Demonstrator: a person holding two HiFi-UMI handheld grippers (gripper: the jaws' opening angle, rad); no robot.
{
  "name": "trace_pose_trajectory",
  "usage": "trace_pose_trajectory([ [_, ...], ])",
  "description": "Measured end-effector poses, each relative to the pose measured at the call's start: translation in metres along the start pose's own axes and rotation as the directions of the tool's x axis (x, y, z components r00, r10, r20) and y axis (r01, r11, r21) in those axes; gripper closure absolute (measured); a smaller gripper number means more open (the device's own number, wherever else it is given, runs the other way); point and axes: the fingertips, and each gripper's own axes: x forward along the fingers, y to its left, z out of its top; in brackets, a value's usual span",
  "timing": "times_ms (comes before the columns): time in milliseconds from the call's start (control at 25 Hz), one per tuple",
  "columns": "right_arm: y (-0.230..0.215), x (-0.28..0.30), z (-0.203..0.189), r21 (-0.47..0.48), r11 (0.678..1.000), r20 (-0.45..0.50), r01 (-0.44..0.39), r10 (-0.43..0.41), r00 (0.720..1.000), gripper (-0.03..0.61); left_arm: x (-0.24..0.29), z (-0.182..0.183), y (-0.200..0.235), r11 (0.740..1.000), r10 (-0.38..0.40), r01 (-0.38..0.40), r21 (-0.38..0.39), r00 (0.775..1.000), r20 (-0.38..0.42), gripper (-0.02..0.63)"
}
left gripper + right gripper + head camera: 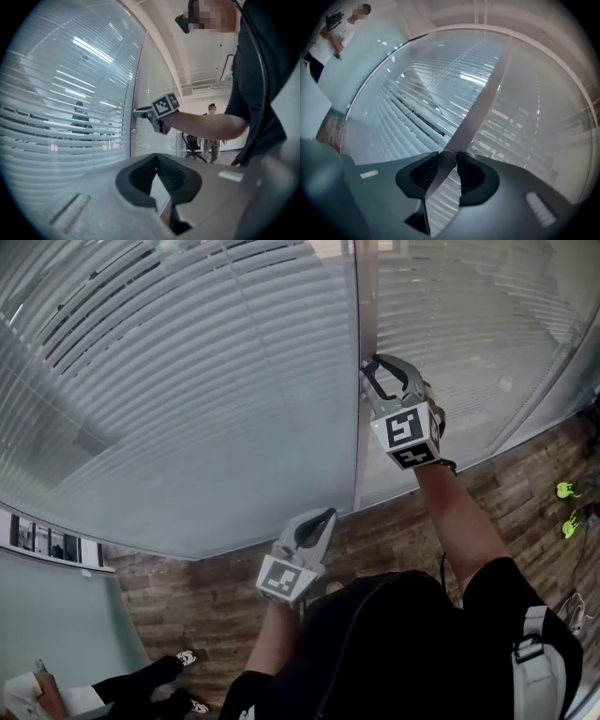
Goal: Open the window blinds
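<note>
The blinds [187, 381] sit behind glass, in two panes split by a grey upright post [364, 296]. Their slats lie mostly flat, with dark gaps in the upper left. On that post is a small round knob [446, 159]. My right gripper [367, 364] reaches level to the post and is shut on the knob, one pad [423, 172] on each side. The left gripper view shows the same gripper [138, 112] at the post. My left gripper [323, 515] hangs lower and nearer to me, apart from the glass. It is shut with nothing in it [168, 213].
Wood-plank floor [412, 531] runs along the foot of the glass. A person [56, 699] sits at the lower left. Small green things [565, 490] lie on the floor at the right. Other people [212, 136] stand further back in the room.
</note>
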Motion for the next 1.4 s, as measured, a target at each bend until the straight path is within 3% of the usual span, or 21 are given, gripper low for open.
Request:
trace_pose_trajectory([
  [120, -0.001, 0.002, -0.003, 0.131, 0.991, 0.029, 0.001, -0.005, 1.0, 0.449, 0.001, 0.0, -0.002, 1.0, -0.004, 0.004, 0.002, 1.0, -0.001, 0.609],
  [360, -0.005, 0.002, -0.005, 0.281, 0.96, 0.051, 0.009, -0.024, 0.998, 0.449, 0.001, -0.001, -0.004, 1.0, -0.007, 0.007, -0.004, 1.0, 0.0, 0.61],
  [720, -0.008, 0.003, -0.013, 0.478, 0.878, 0.065, -0.001, -0.034, 0.997, 0.449, 0.0, -0.002, -0.004, 1.0, -0.005, 0.005, -0.002, 1.0, 0.0, 0.609],
  [960, -0.011, 0.003, -0.013, 0.638, 0.769, 0.082, -0.029, -0.031, 0.996, 0.449, 0.0, -0.003, -0.005, 1.0, -0.007, 0.007, -0.004, 1.0, 0.002, 0.609],
  [1080, -0.011, 0.003, -0.012, 0.667, 0.745, 0.083, -0.032, -0.032, 0.996, 0.449, 0.0, -0.003, -0.005, 1.0, -0.007, 0.007, -0.004, 1.0, -0.001, 0.609],
  [1400, -0.011, 0.003, -0.013, 0.674, 0.738, 0.086, -0.033, -0.034, 0.996, 0.448, 0.001, -0.004, -0.006, 1.0, -0.008, 0.008, -0.013, 1.0, -0.002, 0.609],
])
